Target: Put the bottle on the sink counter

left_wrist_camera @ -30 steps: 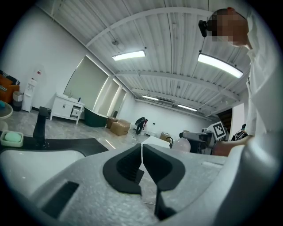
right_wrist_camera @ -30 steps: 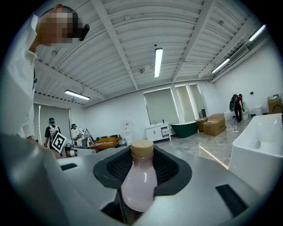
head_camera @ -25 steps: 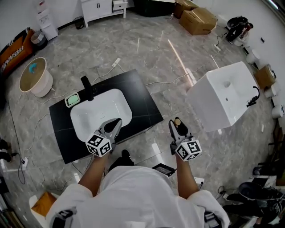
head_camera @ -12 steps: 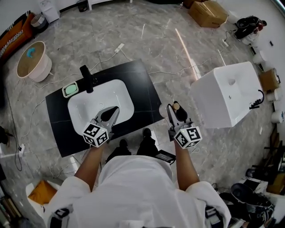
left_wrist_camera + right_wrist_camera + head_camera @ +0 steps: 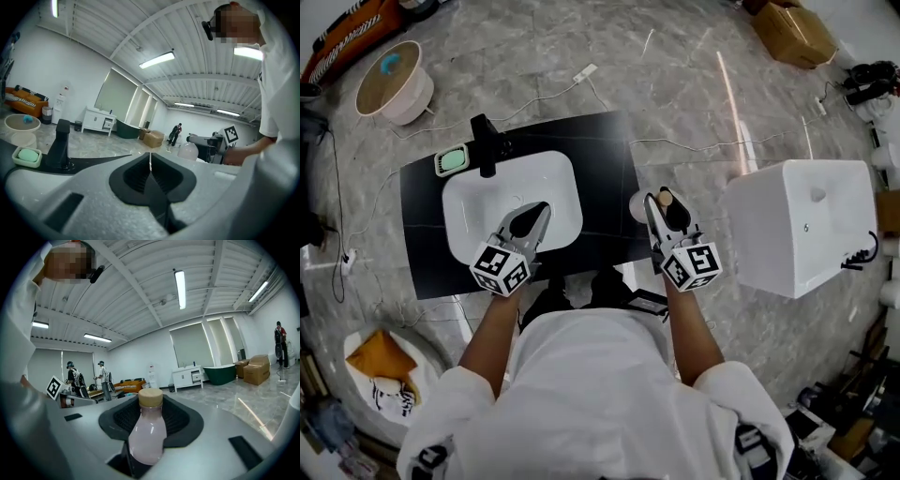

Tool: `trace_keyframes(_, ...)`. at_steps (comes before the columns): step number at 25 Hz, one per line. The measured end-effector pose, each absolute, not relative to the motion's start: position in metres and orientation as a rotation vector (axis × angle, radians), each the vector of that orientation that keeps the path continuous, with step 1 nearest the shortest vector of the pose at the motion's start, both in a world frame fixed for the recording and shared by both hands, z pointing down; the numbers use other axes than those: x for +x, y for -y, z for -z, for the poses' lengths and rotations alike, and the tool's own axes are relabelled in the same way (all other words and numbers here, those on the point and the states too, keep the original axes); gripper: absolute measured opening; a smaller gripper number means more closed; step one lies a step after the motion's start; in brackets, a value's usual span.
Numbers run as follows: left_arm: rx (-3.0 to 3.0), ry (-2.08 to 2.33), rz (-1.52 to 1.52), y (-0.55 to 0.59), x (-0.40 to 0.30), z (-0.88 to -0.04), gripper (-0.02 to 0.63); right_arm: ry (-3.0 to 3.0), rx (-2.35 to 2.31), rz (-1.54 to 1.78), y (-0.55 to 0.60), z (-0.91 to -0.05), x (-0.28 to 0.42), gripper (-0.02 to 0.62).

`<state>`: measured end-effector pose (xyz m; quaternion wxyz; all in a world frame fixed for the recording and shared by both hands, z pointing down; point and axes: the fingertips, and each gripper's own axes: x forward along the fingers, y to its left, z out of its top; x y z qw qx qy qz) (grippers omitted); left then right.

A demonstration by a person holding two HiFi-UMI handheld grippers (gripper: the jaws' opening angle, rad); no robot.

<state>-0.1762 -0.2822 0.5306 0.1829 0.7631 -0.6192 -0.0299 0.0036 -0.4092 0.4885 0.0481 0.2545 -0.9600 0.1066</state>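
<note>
Right tongs clamped on the pale bottle, cap upward. The black sink counter has its edge just left of these tongs. Left tongs closed together, nothing between them, white basin beneath.
</note>
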Motion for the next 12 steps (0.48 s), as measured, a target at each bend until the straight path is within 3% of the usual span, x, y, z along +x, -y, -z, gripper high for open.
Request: trace_keyframes(12,1.957,2.057,0.013,0.321,-0.197,-0.550,0.023,2.956,0.505,-0.267,0.494,-0.528,-0.068,0.143)
